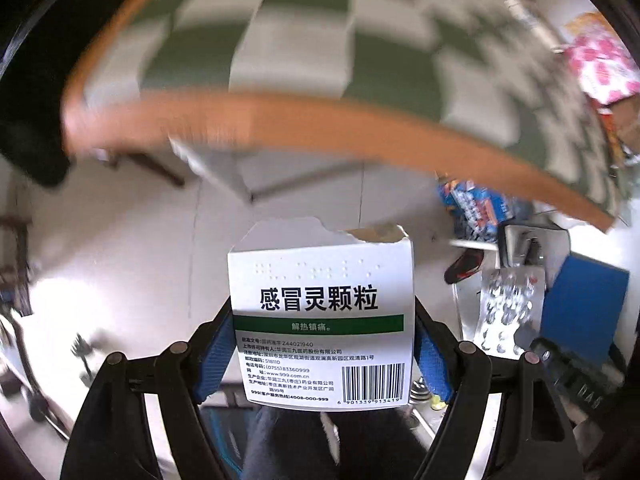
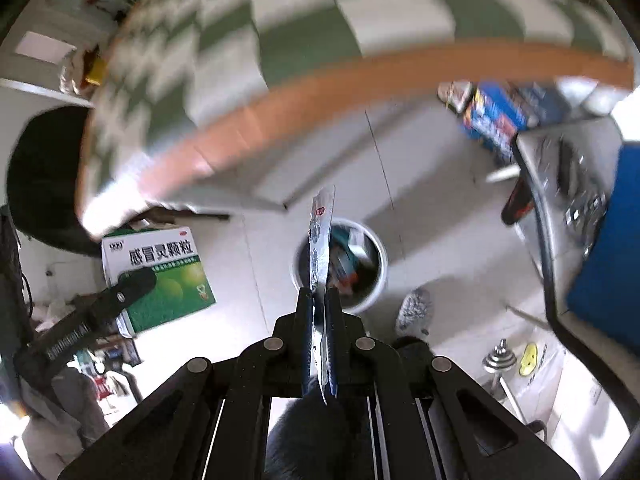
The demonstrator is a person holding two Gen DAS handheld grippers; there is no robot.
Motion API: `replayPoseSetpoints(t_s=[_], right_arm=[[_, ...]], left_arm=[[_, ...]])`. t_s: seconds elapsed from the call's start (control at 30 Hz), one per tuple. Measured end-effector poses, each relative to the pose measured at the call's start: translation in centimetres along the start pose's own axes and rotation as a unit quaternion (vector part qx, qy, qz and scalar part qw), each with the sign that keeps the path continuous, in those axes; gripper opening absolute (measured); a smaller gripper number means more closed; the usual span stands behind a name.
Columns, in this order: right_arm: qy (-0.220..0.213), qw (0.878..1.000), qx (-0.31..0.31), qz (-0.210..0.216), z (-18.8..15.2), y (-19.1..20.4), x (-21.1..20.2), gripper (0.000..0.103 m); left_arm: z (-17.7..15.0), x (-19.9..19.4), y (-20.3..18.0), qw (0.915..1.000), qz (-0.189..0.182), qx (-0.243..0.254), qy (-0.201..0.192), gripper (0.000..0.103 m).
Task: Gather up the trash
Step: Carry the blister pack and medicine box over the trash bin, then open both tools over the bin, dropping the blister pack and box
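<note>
Checking both wrist views, I find my left gripper (image 1: 322, 344) clamped on a white medicine box (image 1: 320, 320), its blue pads pressing the box's sides and its torn flap at twelve o'clock. My right gripper (image 2: 320, 300) is clenched on a silver pill sheet (image 2: 322, 236), seen edge-on and standing at twelve o'clock from the pads. Only the right view shows the white bin (image 2: 360, 268), on the floor just behind the sheet, and the box's green face (image 2: 160, 276) at nine o'clock. The checkered table (image 1: 304, 40) is smeared; the bin's contents are hard to make out.
</note>
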State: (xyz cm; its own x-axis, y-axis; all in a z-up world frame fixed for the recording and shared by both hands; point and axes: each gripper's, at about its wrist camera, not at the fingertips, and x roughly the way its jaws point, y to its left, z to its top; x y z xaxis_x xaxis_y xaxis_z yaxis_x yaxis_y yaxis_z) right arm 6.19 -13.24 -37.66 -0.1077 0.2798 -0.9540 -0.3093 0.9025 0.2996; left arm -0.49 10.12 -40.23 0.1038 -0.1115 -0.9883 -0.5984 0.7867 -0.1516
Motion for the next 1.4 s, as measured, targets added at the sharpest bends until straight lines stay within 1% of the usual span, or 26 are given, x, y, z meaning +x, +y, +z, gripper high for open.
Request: replayPoseSetpoints(t_s=[0.03, 0.07, 0.1, 0.13, 0.17, 0.2, 0.23, 0.27, 0.3, 0.33, 0.37, 0.4, 0.43, 0.47, 0.53, 0.57, 0.6, 0.63, 0.7, 0.77, 0.8, 0.93, 1.03, 1.1, 1.2, 1.4], right_arm=[[0.009, 1.0, 0.002, 0.002, -0.2, -0.5, 1.8, 0.006], [0.017, 1.0, 0.005, 0.004, -0.4, -1.0, 3.7, 0.006], [0.03, 0.999, 0.01, 0.007, -0.6, -1.7, 6.6, 0.006], [0.038, 0.999, 0.012, 0.013, -0.7, -2.2, 8.6, 0.006], [0.044, 0.999, 0.013, 0.015, -0.8, -2.7, 10.7, 0.006], [0.052, 0.998, 0.011, 0.017, -0.8, -3.3, 13.9, 0.006], [0.059, 0.998, 0.01, 0.023, -0.8, -3.7, 15.9, 0.006], [0.065, 0.997, 0.012, 0.027, -0.9, -4.2, 18.2, 0.007], [0.075, 0.997, 0.015, 0.032, -1.0, -5.0, 21.4, 0.007], [0.083, 0.995, 0.019, 0.043, -1.0, -5.5, 23.5, 0.008], [0.094, 0.994, 0.026, 0.057, -1.2, -6.3, 26.3, 0.014], [0.104, 0.992, 0.031, 0.062, -1.3, -6.9, 28.5, 0.022], [0.112, 0.991, 0.037, 0.065, -1.4, -7.5, 30.2, 0.047], [0.118, 0.99, 0.044, 0.065, -1.7, -8.2, 32.0, 0.062], [0.121, 0.992, 0.03, 0.037, -1.9, -9.0, 34.0, 0.068], [0.119, 0.993, 0.014, 0.019, -2.1, -9.1, 34.8, 0.081], [0.118, 0.993, 0.0, -0.002, -2.1, -9.0, 35.4, 0.09], [0.114, 0.993, -0.013, -0.023, -2.3, -8.9, 35.7, 0.103], [0.101, 0.991, -0.048, -0.072, -2.7, -8.6, 35.9, 0.103], [0.094, 0.988, -0.066, -0.099, -3.0, -8.3, 35.8, 0.103], [0.093, 0.987, -0.071, -0.107, -2.6, -8.5, 35.8, 0.103], [0.084, 0.985, -0.086, -0.124, -2.7, -7.8, 34.5, 0.103], [0.072, 0.984, -0.092, -0.135, -2.8, -7.3, 32.7, 0.103], [0.065, 0.983, -0.095, -0.143, -2.9, -6.8, 31.1, 0.103], [0.059, 0.984, -0.094, -0.142, -2.9, -6.0, 28.6, 0.103], [0.036, 0.984, -0.103, -0.138, -3.5, -4.2, 22.5, 0.103]], left_arm=[[0.0, 1.6, 0.3, 0.9999, -0.005, -0.005, 0.011, 0.077], [-0.1, 4.1, 0.8, 0.9995, -0.011, -0.014, 0.027, 0.077], [-0.1, 6.9, 1.4, 0.9986, -0.016, -0.023, 0.044, 0.08], [-0.2, 8.6, 1.7, 0.9981, -0.02, -0.027, 0.052, 0.08], [-0.3, 11.2, 2.2, 0.9973, -0.023, -0.031, 0.063, 0.08], [-0.4, 13.8, 2.5, 0.9968, -0.019, -0.032, 0.071, 0.082], [-0.5, 15.3, 2.7, 0.9966, -0.016, -0.032, 0.075, 0.083], [-0.5, 17.4, 3.0, 0.9961, -0.012, -0.034, 0.081, 0.088], [-0.8, 19.9, 3.5, 0.9952, -0.008, -0.039, 0.09, 0.101], [-1.1, 21.3, 3.9, 0.9946, -0.006, -0.043, 0.095, 0.103], [-1.4, 22.9, 4.4, 0.9941, -0.002, -0.046, 0.099, 0.103], [-1.7, 24.2, 4.7, 0.9938, 0.004, -0.047, 0.101, 0.103], [-2.1, 25.7, 5.0, 0.9937, 0.013, -0.048, 0.101, 0.103], [-2.4, 26.6, 5.2, 0.9937, 0.019, -0.049, 0.099, 0.103], [-3.0, 27.9, 5.8, 0.9937, 0.047, -0.047, 0.09, 0.103], [-3.3, 28.3, 5.9, 0.9935, 0.061, -0.042, 0.086, 0.103], [-3.7, 28.8, 5.9, 0.9928, 0.08, -0.035, 0.083, 0.103], [-3.9, 28.9, 6.0, 0.9923, 0.089, -0.031, 0.079, 0.103], [-4.5, 28.9, 5.9, 0.992, 0.099, -0.027, 0.073, 0.103], [-4.9, 28.9, 5.8, 0.9914, 0.106, -0.021, 0.074, 0.103], [-5.1, 28.6, 5.5, 0.9913, 0.108, -0.019, 0.072, 0.103], [-5.2, 27.0, 4.9, 0.9915, 0.114, -0.011, 0.062, 0.103], [-5.1, 25.6, 4.3, 0.9921, 0.113, -0.004, 0.054, 0.103], [-5.3, 24.5, 3.9, 0.9927, 0.111, -0.001, 0.048, 0.103], [-5.4, 22.3, 3.6, 0.9938, 0.104, 0.002, 0.041, 0.103], [-6.5, 16.6, 3.0, 0.9951, 0.094, 0.0, 0.029, 0.103]])
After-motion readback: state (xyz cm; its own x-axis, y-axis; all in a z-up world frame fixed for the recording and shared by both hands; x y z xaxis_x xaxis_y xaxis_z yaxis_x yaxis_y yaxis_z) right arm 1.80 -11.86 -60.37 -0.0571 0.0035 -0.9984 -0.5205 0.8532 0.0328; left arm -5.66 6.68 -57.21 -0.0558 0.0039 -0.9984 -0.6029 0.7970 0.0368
